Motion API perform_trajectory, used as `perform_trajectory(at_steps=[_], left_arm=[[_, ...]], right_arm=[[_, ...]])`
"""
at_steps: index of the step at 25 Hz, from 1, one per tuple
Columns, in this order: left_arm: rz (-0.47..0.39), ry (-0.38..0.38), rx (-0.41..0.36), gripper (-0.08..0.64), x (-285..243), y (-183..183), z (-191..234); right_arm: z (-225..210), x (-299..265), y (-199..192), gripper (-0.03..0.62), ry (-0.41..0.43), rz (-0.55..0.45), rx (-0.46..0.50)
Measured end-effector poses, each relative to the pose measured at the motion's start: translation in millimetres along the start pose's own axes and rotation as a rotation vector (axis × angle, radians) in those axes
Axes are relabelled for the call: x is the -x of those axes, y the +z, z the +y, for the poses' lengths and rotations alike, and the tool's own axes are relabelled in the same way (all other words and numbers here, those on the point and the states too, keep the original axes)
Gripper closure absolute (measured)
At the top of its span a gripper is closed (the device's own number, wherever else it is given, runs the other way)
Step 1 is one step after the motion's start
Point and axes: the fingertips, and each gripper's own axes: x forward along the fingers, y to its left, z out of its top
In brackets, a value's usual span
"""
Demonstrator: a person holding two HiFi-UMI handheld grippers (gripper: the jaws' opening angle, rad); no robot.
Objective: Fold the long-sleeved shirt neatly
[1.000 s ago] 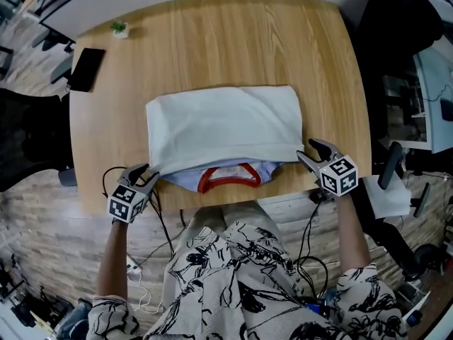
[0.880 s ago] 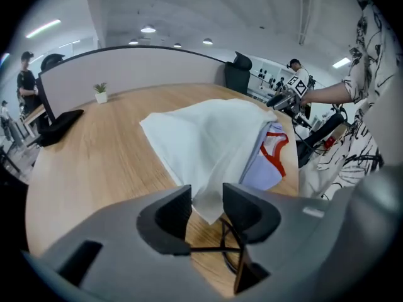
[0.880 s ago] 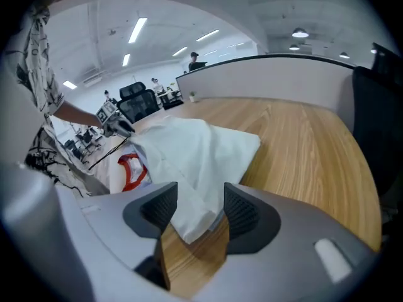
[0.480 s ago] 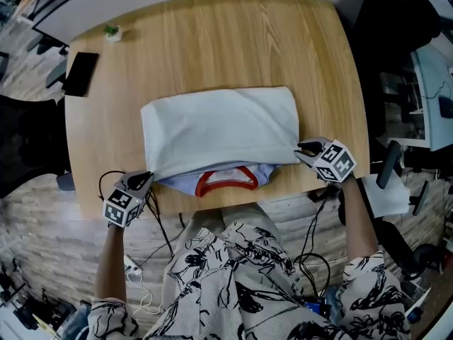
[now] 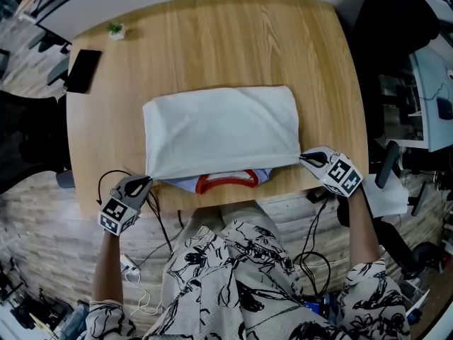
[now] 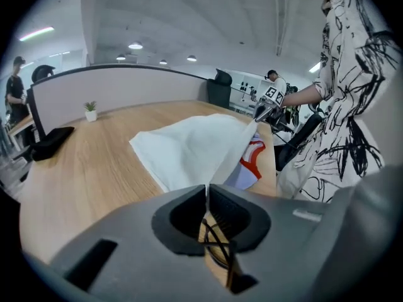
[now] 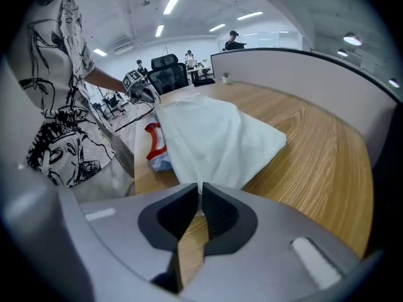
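Note:
A white long-sleeved shirt (image 5: 221,129) lies folded into a rectangle on the wooden table (image 5: 212,41), its red collar (image 5: 226,182) showing at the near edge. My left gripper (image 5: 146,180) is shut on the shirt's near left corner; in the left gripper view the white cloth (image 6: 189,150) runs taut into the closed jaws. My right gripper (image 5: 304,159) has just closed and is shut on the near right corner, and the cloth (image 7: 217,140) rises into its jaws in the right gripper view. The near edge of the top layer is lifted slightly.
A black phone (image 5: 83,69) and a small potted plant (image 5: 115,29) sit at the table's far left. A black office chair (image 5: 396,34) stands to the right. Cables (image 5: 311,239) hang from both grippers near the person's patterned shirt (image 5: 241,282).
Both grippers went from open beside the shirt's near corners to shut on them. The near edge of the top layer is pulled taut and slightly raised, and the right gripper has rolled.

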Motion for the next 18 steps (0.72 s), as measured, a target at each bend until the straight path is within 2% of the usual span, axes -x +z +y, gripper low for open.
perform_trajectory(at_steps=[6, 9, 13, 16, 18], left_arm=[[-0.044, 0.015, -0.155, 0.538, 8, 1, -21], [-0.035, 0.017, -0.229, 0.54, 5, -8, -28], [-0.011, 0.036, -0.336, 0.539, 0, -21, -29], [0.024, 0.02, -0.374, 0.537, -5, -37, -34], [0.04, -0.001, -0.372, 0.525, -6, -44, -36]], right_arm=[[28, 8, -10, 0.56, -0.053, -0.078, 0.119], [35, 4, -22, 0.56, -0.08, -0.099, 0.142], [37, -2, -30, 0.558, -0.141, -0.107, 0.236], [45, -8, -42, 0.55, -0.131, -0.071, 0.29], [51, -10, -50, 0.511, -0.11, -0.051, 0.28]])
